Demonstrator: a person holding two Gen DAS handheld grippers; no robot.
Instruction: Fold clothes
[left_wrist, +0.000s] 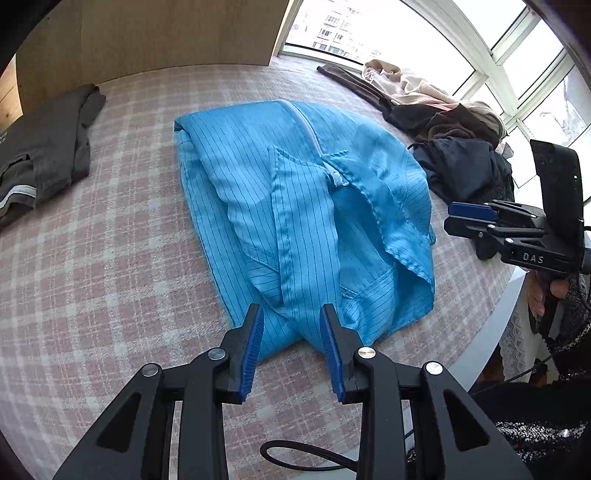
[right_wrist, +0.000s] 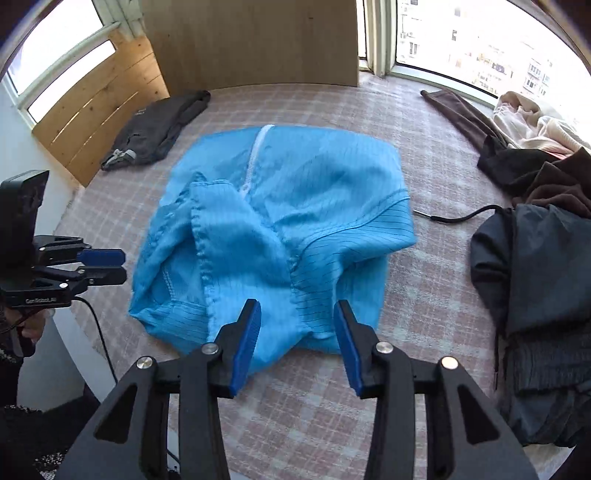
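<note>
Right wrist only: black cord (right_wrist: 458, 218).

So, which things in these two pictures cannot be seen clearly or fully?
- Blue garment: its underside and lower layers are hidden by its own folds, both views.
- Folded grey garment: cut off by the left edge, left wrist view.
- Pile of dark clothes: the separate pieces cannot be told apart; the right edge cuts it, right wrist view.
- Buildings outside the window: overexposed, too bright.

"DAS" in white on the right gripper (left_wrist: 471, 218) body, small white lettering on the left gripper (right_wrist: 101, 266) body, too blurred to read
</note>
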